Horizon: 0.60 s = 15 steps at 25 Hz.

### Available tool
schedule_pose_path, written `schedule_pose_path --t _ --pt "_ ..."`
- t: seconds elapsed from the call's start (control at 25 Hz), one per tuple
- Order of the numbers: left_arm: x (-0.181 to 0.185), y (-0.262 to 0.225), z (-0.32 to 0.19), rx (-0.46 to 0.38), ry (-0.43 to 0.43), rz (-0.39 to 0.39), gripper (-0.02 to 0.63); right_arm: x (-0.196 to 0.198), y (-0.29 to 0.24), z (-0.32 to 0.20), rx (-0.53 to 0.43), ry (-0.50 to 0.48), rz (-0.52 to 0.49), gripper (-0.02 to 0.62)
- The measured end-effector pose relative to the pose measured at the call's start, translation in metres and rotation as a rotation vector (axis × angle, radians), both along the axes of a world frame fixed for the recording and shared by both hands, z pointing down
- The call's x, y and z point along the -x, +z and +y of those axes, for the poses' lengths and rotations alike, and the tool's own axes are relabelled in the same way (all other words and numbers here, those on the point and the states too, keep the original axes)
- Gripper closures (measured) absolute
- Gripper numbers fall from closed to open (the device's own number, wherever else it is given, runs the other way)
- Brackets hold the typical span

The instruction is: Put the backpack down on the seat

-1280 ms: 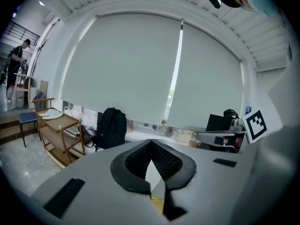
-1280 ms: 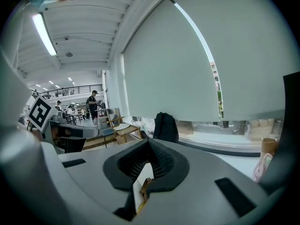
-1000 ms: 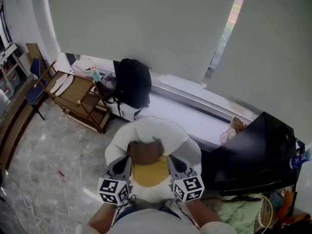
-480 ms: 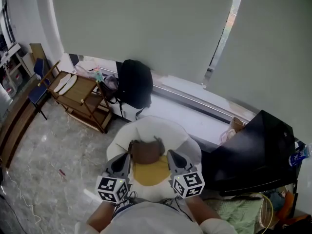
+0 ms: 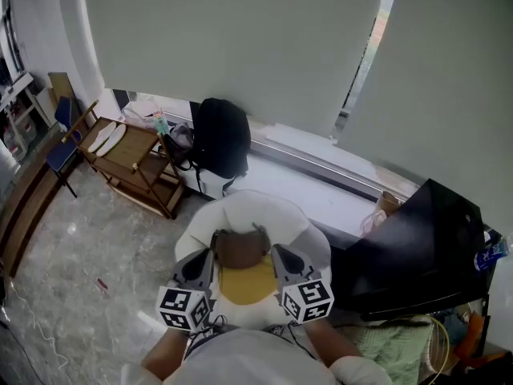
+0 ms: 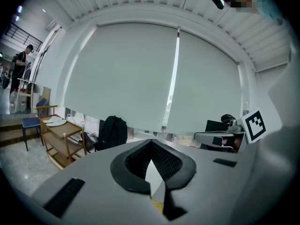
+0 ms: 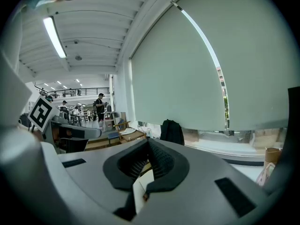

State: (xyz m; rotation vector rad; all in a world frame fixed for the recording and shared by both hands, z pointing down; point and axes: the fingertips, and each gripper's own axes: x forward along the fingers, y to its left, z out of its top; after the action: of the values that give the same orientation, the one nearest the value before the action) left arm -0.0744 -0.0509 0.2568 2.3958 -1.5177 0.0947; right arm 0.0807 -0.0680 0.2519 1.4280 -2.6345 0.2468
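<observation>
The black backpack (image 5: 220,139) stands upright on the white window ledge (image 5: 313,179), against the blind. It also shows far off in the left gripper view (image 6: 111,131) and the right gripper view (image 7: 172,131). Below me is a round white seat (image 5: 264,211) with a yellow cushion (image 5: 248,283) and a brown pad (image 5: 240,249). My left gripper (image 5: 208,253) and right gripper (image 5: 277,253) hover side by side over the seat's near edge. Both are shut with nothing in them, well short of the backpack. The jaws meet in each gripper view (image 6: 151,142) (image 7: 148,142).
A wooden trolley (image 5: 132,163) with a plate and bottle stands left of the backpack. A black monitor (image 5: 417,247) and cluttered items sit at the right. A blue chair (image 5: 60,147) is at the far left on the marble floor (image 5: 96,247). People stand far off.
My left gripper has lifted slightly. The backpack and the right gripper have stayed where they were.
</observation>
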Motion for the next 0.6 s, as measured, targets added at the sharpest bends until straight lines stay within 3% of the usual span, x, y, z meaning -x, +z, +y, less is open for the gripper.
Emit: schedule_pose_path --t 0.6 --pt "0.003 -0.004 -0.013 -0.003 -0.034 0.018 0.574 -0.003 0.001 -0.008 0.011 0.007 -0.026 0.566"
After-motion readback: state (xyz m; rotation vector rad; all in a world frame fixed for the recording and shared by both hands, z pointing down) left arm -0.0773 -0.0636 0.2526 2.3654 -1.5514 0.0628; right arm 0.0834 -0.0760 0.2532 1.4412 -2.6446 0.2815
